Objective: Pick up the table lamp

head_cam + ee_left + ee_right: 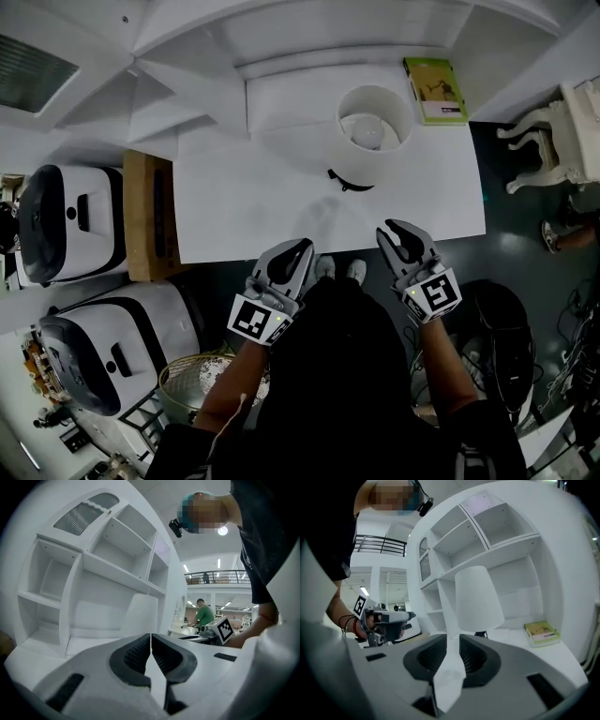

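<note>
table lamp (375,129): stands upright on the far half of the white table (234,211), right of the middle and close in front of the shelf unit. it has a round white shade with the bulb showing inside from above, and a dark base peeps out under the near rim. nothing touches it.
left hand-held gripper (304,247): held over the table's near edge, to the left of the lamp and well apart from it. its own view shows the two dark ribbed pads pressed together at the tips, with nothing between them.
right hand-held gripper (392,228): also over the near edge, on the lamp's near side and slightly to its right, clear of it. in its own view the jaws stand a narrow slit apart and hold nothing, and the lamp shade rises straight ahead beyond them.
book (435,90): green and yellow cover, lying flat at the table's far right, just beside the lamp and not touching it.
shelf unit (309,37): white, with open compartments, standing along the table's far side.
left of the table: a brown box (141,216) sits against the table's left edge. beyond it are two white machines (66,225) with dark panels, and a wicker basket (192,375) stands nearer the person.
right of the table: a white carved stool (553,141) on the dark floor.
background: a person in a green top (205,613) stands far off in the left gripper view.
</note>
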The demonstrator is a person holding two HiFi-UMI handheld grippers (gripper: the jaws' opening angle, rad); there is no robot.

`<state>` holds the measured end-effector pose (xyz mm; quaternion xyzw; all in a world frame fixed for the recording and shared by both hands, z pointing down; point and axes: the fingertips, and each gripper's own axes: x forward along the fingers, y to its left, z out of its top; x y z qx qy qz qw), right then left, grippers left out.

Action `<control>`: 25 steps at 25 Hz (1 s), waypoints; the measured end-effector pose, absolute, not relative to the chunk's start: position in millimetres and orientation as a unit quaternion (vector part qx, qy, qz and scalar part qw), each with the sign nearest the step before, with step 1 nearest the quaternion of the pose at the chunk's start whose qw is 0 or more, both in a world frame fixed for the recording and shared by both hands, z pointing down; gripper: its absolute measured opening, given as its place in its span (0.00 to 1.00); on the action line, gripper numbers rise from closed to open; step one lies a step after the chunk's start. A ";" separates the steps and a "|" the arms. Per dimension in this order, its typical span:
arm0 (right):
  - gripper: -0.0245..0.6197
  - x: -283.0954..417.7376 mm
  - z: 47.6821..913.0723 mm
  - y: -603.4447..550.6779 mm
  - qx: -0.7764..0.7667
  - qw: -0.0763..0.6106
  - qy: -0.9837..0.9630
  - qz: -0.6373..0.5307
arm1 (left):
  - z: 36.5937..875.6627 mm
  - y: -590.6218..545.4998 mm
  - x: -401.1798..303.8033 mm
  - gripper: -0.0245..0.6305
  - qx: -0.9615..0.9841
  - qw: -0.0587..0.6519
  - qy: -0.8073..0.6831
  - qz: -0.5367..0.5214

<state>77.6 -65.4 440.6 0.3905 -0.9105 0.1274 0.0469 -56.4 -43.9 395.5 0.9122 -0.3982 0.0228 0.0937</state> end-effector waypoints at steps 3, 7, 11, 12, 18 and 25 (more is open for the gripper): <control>0.18 75.8 456.0 -75.0 0.391 0.048 -0.911 0.123 | 410.2 -53.1 -58.6 0.07 0.912 0.095 -0.399 0.028; 0.18 76.6 481.0 -89.5 0.403 0.055 -0.906 0.120 | 427.3 -61.8 -61.0 0.07 0.911 0.096 -0.400 0.035; 0.18 73.3 504.7 -103.1 0.408 0.063 -0.903 0.122 | 439.2 -68.4 -68.4 0.07 0.908 0.100 -0.406 0.040; 0.18 72.6 509.9 -106.0 0.408 0.066 -0.903 0.120 | 442.7 -68.9 -70.5 0.07 0.907 0.099 -0.407 0.039; 0.18 72.3 541.8 -132.2 0.415 0.092 -0.900 0.095 | 462.7 -71.7 -80.4 0.07 0.902 0.095 -0.420 0.041; 0.18 73.5 566.9 -146.9 0.429 0.100 -0.892 0.101 | 484.6 -67.0 -82.1 0.07 0.901 0.104 -0.419 0.047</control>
